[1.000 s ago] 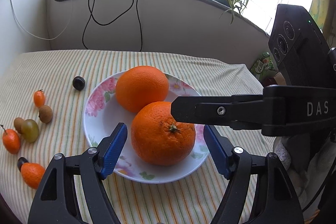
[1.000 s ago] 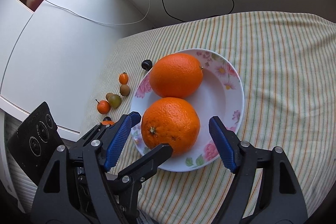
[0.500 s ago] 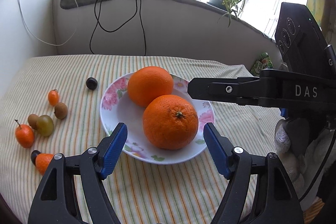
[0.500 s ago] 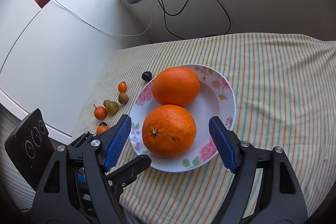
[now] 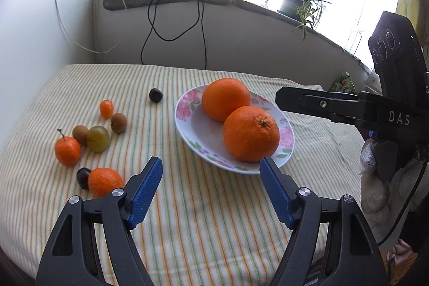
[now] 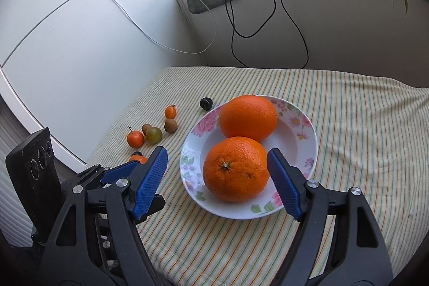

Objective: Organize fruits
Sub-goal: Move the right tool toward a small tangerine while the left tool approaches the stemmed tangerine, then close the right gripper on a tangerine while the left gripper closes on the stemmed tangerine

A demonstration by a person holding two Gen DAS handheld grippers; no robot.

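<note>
My left gripper [image 5: 210, 173] hangs wide open and empty over bare striped cloth [image 5: 214, 219] near the table's front edge, with clear cloth between its pads. My right gripper [image 6: 217, 170] is also wide open and grips nothing; in its view the near orange [image 6: 236, 169] sits between the pads, but I can't tell whether they reach down to it. That orange touches the far orange [image 6: 248, 117], and both lie in the flowered plate [image 6: 303, 136] mid-table. Left of the plate, toward the left edge, the small fruits are scattered: a mandarin [image 5: 105, 182] touching a dark cherry [image 5: 83, 178] just beside my left pad, then another mandarin [image 5: 67, 150], a green grape [image 5: 97, 138], two brown fruits [image 5: 118, 122], a kumquat [image 5: 106, 108] and a dark fruit [image 5: 155, 95] farthest back. Right of the plate the cloth runs open to the right edge.
</note>
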